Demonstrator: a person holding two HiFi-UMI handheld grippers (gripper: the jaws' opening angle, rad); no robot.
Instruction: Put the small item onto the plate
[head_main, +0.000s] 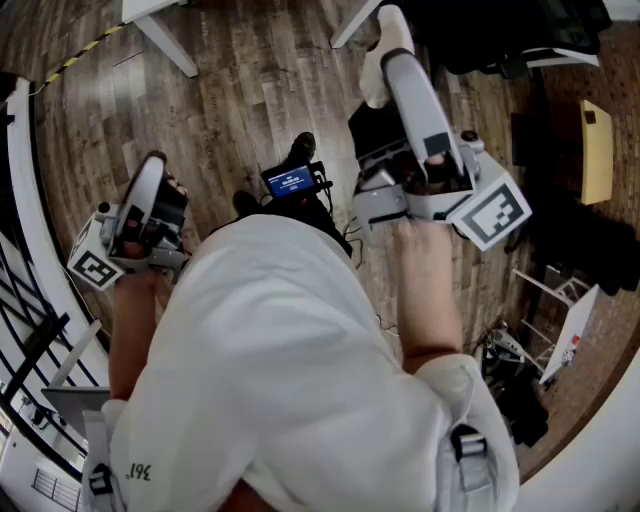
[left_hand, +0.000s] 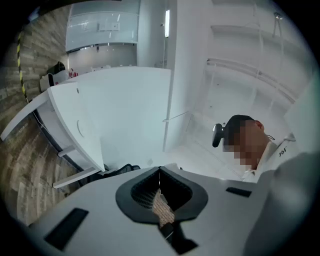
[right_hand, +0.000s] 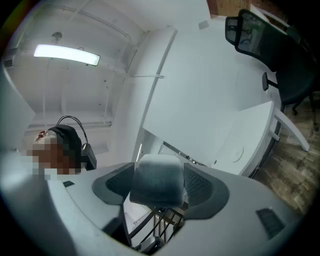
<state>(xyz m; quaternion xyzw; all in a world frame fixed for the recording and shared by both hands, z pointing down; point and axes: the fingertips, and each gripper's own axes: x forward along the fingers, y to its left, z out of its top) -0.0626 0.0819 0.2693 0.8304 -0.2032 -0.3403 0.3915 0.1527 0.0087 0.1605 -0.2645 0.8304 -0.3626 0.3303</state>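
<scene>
In the right gripper view a small pale grey-white block sits between my right gripper's dark ribbed pads, which press on its two sides. In the head view the right gripper is held out in front of the person's body, jaws pointing away, with the whitish block at its tip. The left gripper is held low at the left. In its own view the left gripper has its pads meeting in a thin line with nothing between them. No plate shows in any view.
The person stands on a wooden floor. White desk legs lie ahead, and a curved white desk with a black office chair is near. Dark equipment and cables crowd the right side. A small lit screen hangs at the person's front.
</scene>
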